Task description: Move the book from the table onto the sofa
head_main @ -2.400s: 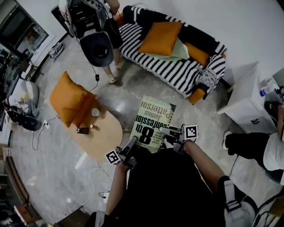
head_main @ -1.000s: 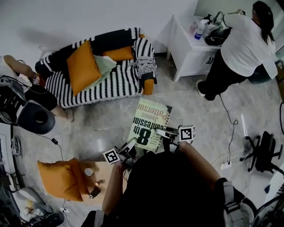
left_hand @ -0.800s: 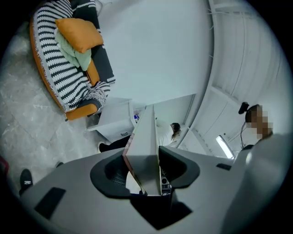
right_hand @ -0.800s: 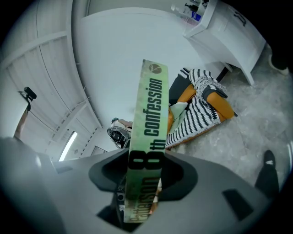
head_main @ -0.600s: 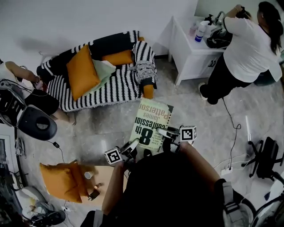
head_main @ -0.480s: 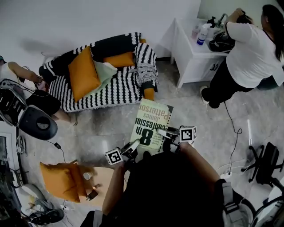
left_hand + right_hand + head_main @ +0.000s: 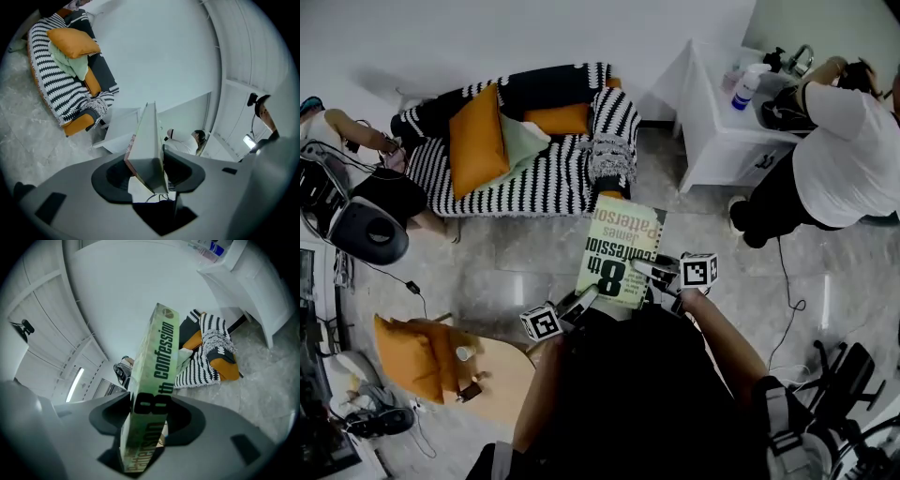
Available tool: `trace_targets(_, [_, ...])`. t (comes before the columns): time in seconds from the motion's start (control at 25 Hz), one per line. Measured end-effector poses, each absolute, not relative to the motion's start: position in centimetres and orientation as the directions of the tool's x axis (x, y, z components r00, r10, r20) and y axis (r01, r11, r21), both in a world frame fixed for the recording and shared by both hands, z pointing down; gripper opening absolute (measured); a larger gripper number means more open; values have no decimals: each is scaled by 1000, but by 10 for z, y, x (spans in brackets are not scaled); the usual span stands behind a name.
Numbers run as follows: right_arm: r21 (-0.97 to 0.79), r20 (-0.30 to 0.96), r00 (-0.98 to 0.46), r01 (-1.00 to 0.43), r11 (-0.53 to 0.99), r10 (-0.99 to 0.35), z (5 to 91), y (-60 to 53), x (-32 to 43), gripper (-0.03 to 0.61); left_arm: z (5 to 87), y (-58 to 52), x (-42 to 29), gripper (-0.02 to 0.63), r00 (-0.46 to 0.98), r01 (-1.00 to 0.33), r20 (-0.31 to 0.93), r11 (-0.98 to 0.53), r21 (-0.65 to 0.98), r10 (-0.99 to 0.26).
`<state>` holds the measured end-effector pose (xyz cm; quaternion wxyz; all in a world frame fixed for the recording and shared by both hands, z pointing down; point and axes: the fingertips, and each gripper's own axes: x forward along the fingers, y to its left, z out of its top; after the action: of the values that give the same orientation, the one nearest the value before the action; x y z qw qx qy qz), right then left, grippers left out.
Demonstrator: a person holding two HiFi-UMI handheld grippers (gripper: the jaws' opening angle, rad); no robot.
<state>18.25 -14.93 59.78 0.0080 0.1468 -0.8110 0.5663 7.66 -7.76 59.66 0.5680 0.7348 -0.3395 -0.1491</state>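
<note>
The book (image 7: 619, 246), pale green with large dark lettering, hangs in the air in front of me over the grey floor. My left gripper (image 7: 587, 298) holds its near left corner, my right gripper (image 7: 647, 270) its near right edge. In the left gripper view the book's edge (image 7: 149, 140) stands between the pads. The right gripper view has the book's spine (image 7: 152, 394) between the pads. Both pairs of jaws have just been opening a little, with the book still pressed between them. The striped black-and-white sofa (image 7: 534, 183) lies just beyond the book's far end.
On the sofa lie an orange cushion (image 7: 478, 141) and a pale green cloth (image 7: 523, 141). A white cabinet (image 7: 722, 131) with a person (image 7: 839, 169) at it stands to the right. At lower left is the wooden table (image 7: 502, 375), bearing an orange cushion (image 7: 417, 354).
The book and both grippers have come closer to the sofa. The table has slid back to the lower left. The person at the cabinet now sits further right in view.
</note>
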Motion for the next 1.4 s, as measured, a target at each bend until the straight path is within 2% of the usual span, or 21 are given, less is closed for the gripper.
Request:
trace_targets(0.4, [-924,194,-963,-244,296,-189,614,-185,185,207,615,-105,86,204,718,-349,219,-69,935,-661])
trace_targets(0.64, [-910,257,-945,-307,277,-202,625,-224,173,210,628,-148,71,210,740,-333,204,-84,939,-641])
trace_targets(1.0, [-890,342,-915,-388,239,-211,629,-304,133,219,643,-238,32,226,822,-339,218,-146,929,-526])
trace_targets(1.4, [-872,380,-878,-444,204,-290,638,-349,91,242,651,-290,-11,239,882,-364,266,-202,909,-389])
